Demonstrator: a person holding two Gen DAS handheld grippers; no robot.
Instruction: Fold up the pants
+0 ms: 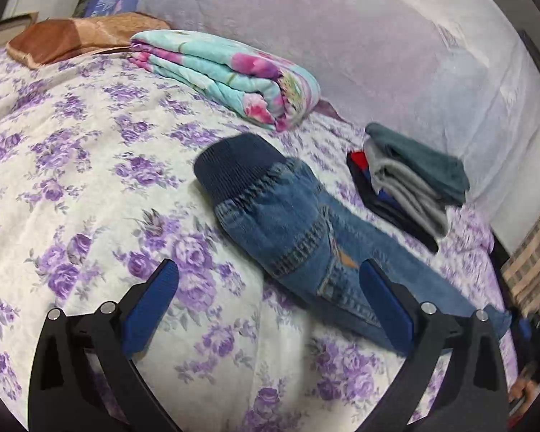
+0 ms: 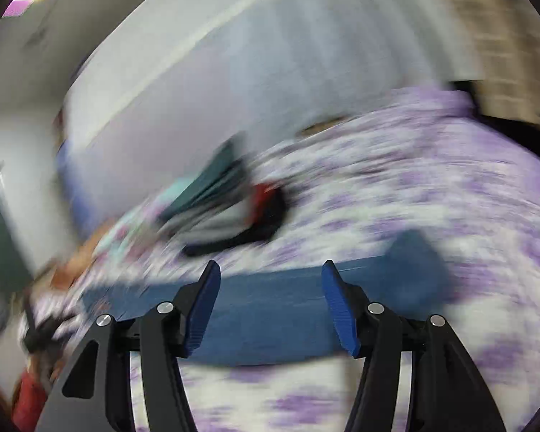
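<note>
1. Looking along my left tongs (image 1: 270, 280), I saw the jaws spread wide, with nothing pinched between them.
2. Its right pad (image 1: 385, 306) stood in front of the jeans (image 1: 298, 230), and I could not tell whether it touched the denim; the left pad (image 1: 151, 309) hung over the bedspread (image 1: 72, 165).
3. The jeans lay on the bed, doubled lengthwise into a long strip, the dark ribbed waistband (image 1: 237, 165) at the far end and the legs running toward the near right edge.
4. A stack of folded clothes (image 1: 410, 180) sat just beyond the jeans, close to them but apart.
5. A folded floral blanket (image 1: 226, 75) lay farther back, with a brown cushion (image 1: 72, 36) to its left.
6. My right view was badly smeared by motion.
7. My right tongs (image 2: 270, 277) stood about half open, and I saw nothing caught between the pads.
8. Beyond those pads, the jeans (image 2: 270, 316) showed as a blue band across the bedspread (image 2: 450, 187).
9. The clothes (image 2: 226, 201) showed as a dark blur above them.
</note>
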